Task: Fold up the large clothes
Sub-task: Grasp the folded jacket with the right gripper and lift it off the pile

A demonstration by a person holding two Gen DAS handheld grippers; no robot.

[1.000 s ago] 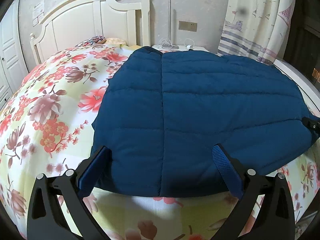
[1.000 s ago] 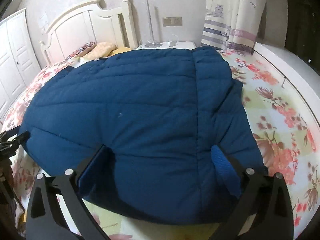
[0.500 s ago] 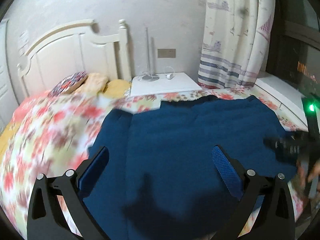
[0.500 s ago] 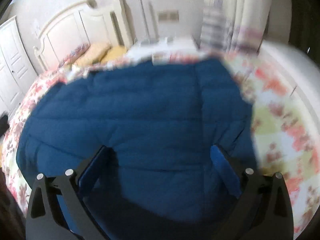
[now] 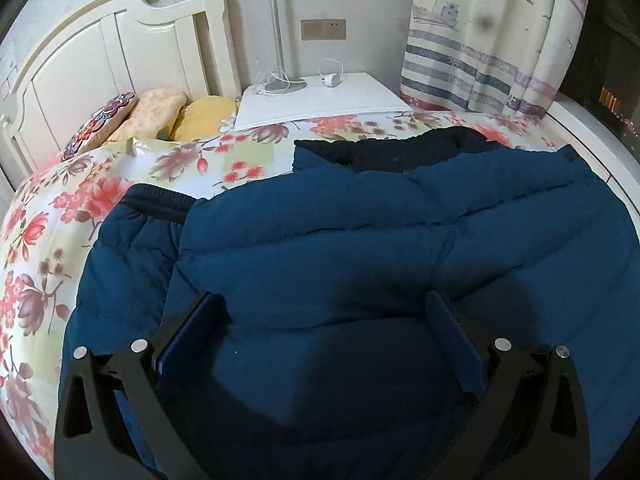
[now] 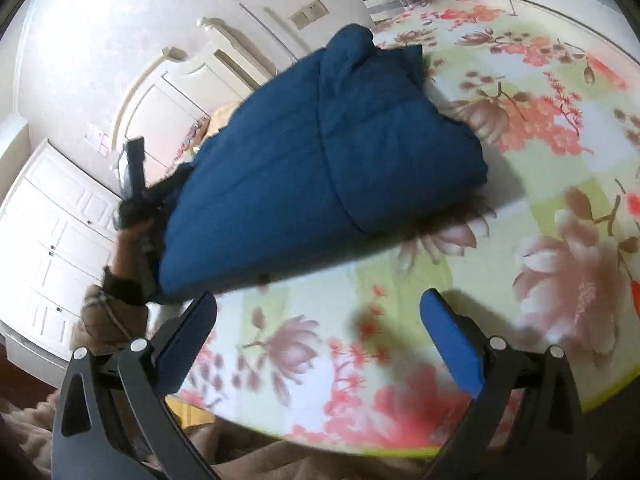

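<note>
A large dark blue quilted jacket (image 5: 360, 248) lies folded on the floral bedspread (image 5: 60, 216). My left gripper (image 5: 326, 324) hovers over its near part with jaws wide open and nothing between them. In the right wrist view the jacket (image 6: 320, 168) sits beyond my right gripper (image 6: 318, 320), which is open and empty above bare bedspread (image 6: 520, 216) near the bed's edge. The left hand and its gripper (image 6: 134, 196) show at the jacket's left edge.
A white headboard (image 5: 100, 60) and pillows (image 5: 160, 116) stand at the back left. A white nightstand (image 5: 320, 96) with a lamp and charger is behind the bed. A striped curtain (image 5: 488, 40) hangs at right. White wardrobe doors (image 6: 52, 240) show in the right wrist view.
The jacket's near part has been folded over onto itself. My right gripper has pulled back off the jacket and tilted. My left gripper has moved over the jacket.
</note>
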